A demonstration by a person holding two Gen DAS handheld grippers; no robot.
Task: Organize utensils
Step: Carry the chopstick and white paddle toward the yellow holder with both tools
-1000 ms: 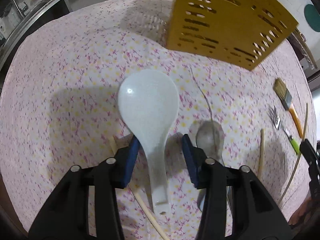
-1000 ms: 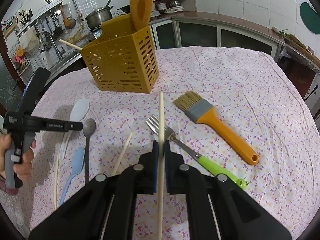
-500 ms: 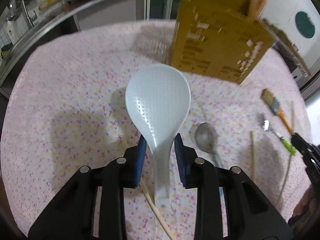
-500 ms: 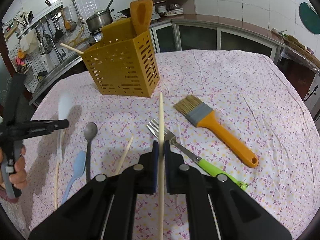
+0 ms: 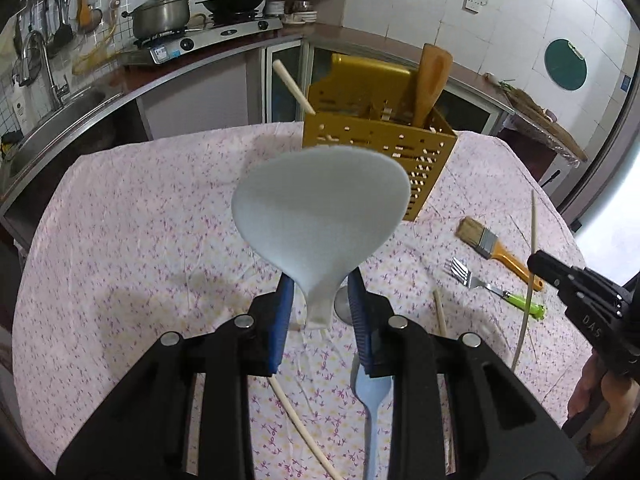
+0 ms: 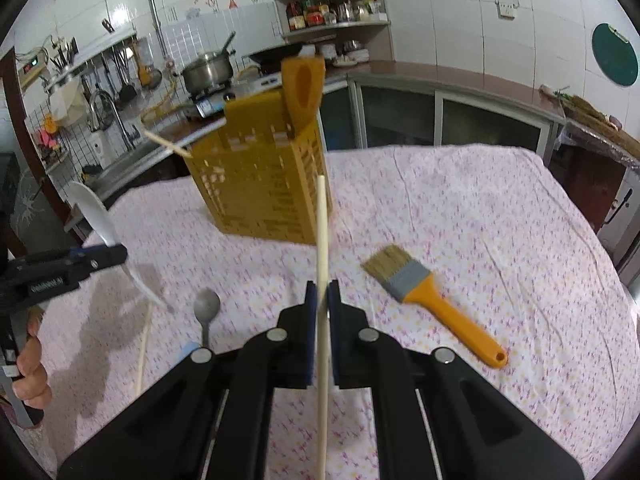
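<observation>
1. The left tongs (image 5: pixel 320 296) are clenched on the narrow neck of a white rice paddle (image 5: pixel 320 212), blue pads on either side of the handle; the broad blade rises above the pads, clear of the table (image 5: pixel 120 240).
2. From the right wrist view, the same paddle (image 6: pixel 94 216) shows at the far left, held off the cloth by the left tongs (image 6: pixel 116 254), with a person's hand (image 6: pixel 30 368) wrapped round their grip.
3. The right tongs (image 6: pixel 322 296) are clenched on a pale wooden chopstick (image 6: pixel 322 240), which runs straight forward between the pads and points at the holder.
4. Ahead of both tongs stands a mustard-yellow slotted utensil holder (image 5: pixel 380 148) on the flowered tablecloth. A wooden spatula (image 5: pixel 430 80) stands in it, and a second chopstick (image 5: pixel 292 86) leans out of its left side.
5. Right of the right tongs, on the cloth, lies a paint brush with an orange handle (image 6: pixel 436 300), bristles towards the holder.
6. Between the two tongs lie a metal spoon (image 6: pixel 206 312), just left of the right tongs, and a fork with a green handle (image 5: pixel 492 290).
7. Under the left tongs lie a pale blue plastic spoon (image 5: pixel 370 396) and a loose chopstick (image 5: pixel 304 428); another short one (image 5: pixel 440 312) lies just to their right.
8. In the left wrist view the right tongs (image 5: pixel 538 262) enter from the right edge with their chopstick (image 5: pixel 532 220) standing up.
</observation>
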